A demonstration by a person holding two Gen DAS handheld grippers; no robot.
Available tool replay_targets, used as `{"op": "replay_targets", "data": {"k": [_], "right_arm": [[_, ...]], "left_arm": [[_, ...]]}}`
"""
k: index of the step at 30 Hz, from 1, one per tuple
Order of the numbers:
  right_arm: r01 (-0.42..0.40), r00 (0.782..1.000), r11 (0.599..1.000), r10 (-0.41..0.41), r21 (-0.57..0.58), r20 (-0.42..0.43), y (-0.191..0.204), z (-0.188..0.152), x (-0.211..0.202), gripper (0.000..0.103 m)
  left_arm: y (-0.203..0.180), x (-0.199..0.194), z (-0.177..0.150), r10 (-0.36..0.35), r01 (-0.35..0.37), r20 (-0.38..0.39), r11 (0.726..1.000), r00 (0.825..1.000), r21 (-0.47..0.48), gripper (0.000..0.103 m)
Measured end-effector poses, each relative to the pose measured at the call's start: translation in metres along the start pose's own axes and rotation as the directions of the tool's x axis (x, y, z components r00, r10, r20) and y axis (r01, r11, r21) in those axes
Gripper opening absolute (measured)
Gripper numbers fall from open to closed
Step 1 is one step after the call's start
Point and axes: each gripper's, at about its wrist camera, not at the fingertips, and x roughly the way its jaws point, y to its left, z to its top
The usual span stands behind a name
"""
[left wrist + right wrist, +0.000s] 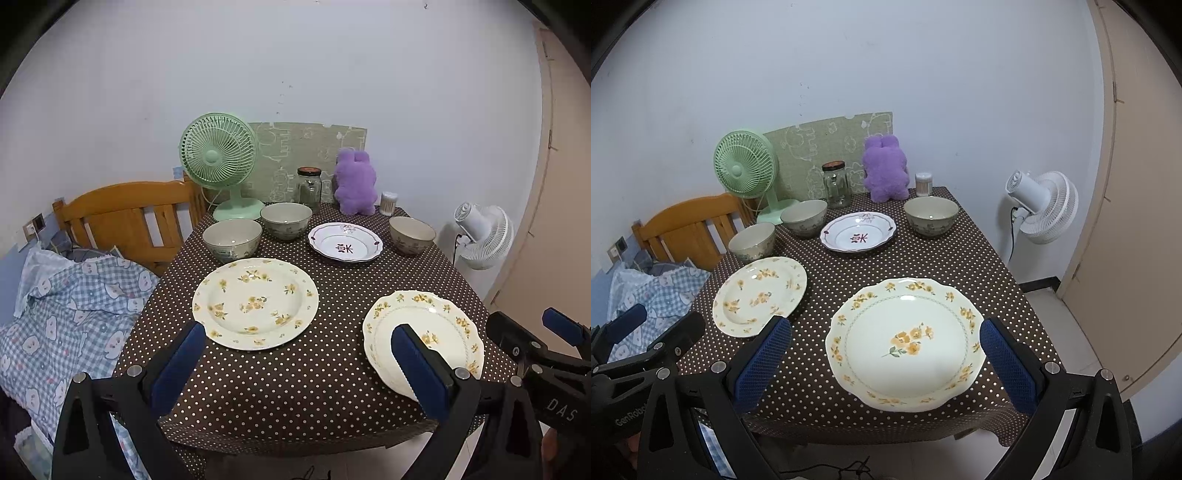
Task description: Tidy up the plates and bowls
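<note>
Scalloped cream plate with yellow flowers [905, 343] flat at near right of brown polka-dot tablecloth [812, 369]; round yellow-floral plate [255, 302] flat at near left. White purple-trimmed plate [345, 242] behind, among three empty grey-green ceramic bowls [232, 239]. Left gripper [306, 365] and right gripper [886, 365] hover, jaws spread, holding nothing.

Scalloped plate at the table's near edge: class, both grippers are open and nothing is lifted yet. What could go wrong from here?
1. The scalloped plate lies flat near the table's front edge; a glancing pinch by the right gripper might push it off.
2. The bowls stand close to the glass jar and purple-patterned plate; reaching past could knock them.
3. The tablecloth overhangs; snagging it could drag the dishes.
</note>
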Motion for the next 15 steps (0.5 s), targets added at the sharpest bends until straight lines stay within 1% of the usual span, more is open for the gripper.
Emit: {"op": "replay_targets", "data": {"k": [15], "right_arm": [[0.025,1.000,1.000,-0.025,0.006,0.001,0.0095,-0.0001,-0.0007,0.103]], "left_arm": [[0.0097,0.0022,0.0003,-0.023,0.023,0.001,1.000,1.000,0.010,0.101]]}}
